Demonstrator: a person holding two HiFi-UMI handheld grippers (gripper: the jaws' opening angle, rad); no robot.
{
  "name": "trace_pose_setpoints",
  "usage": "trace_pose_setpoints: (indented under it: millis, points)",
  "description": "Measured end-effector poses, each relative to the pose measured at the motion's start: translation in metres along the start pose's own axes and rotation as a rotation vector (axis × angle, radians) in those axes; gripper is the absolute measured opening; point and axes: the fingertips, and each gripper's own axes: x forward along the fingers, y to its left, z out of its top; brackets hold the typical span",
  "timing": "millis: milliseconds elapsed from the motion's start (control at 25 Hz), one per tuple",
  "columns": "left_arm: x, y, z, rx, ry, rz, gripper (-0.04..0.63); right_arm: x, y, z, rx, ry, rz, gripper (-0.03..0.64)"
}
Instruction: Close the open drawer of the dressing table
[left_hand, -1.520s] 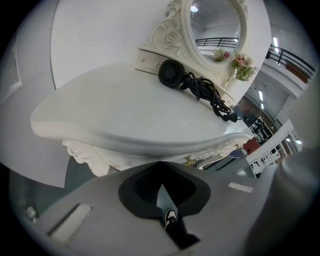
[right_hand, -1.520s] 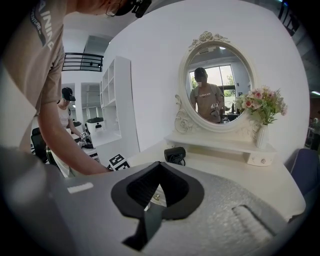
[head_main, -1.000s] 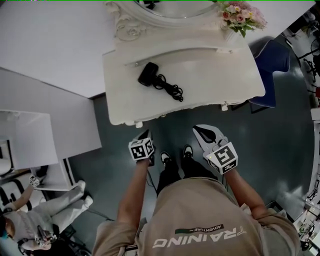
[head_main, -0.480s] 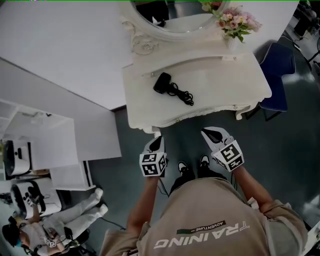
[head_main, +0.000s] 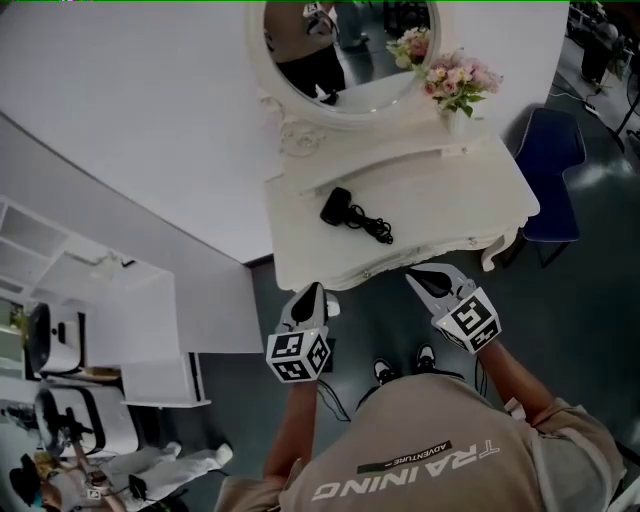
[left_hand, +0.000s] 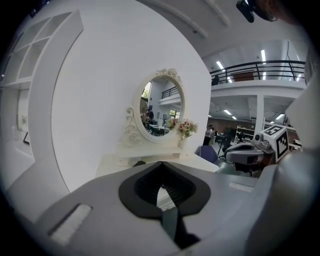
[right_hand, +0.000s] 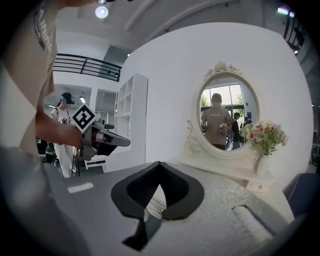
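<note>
Words on the person's shirt (head_main: 420, 455) read TRAINING ADVENTURE. Left gripper (head_main: 309, 292) and right gripper (head_main: 420, 277) are both squeezed shut with nothing in them. They point at the front of the dressing table (head_main: 480, 190), where the drawer (head_main: 385, 268) runs side to side just ahead, between them; it barely seems to stick out.

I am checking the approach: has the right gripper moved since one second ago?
Yes. The right gripper has come closer to the front edge of the dressing table.

Black corded device (head_main: 337, 205), pink bouquet (head_main: 458, 78), blue chair (head_main: 548, 160), white shelves (head_main: 35, 235)
</note>
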Motion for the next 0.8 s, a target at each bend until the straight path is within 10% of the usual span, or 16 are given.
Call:
trace_pose_setpoints:
  millis: [800]
  points:
    - [-0.04,-0.045,0.125,0.211,-0.295,-0.013,0.018,-0.031,-0.01,0.121,-0.1,-0.275,-0.045,0.002]
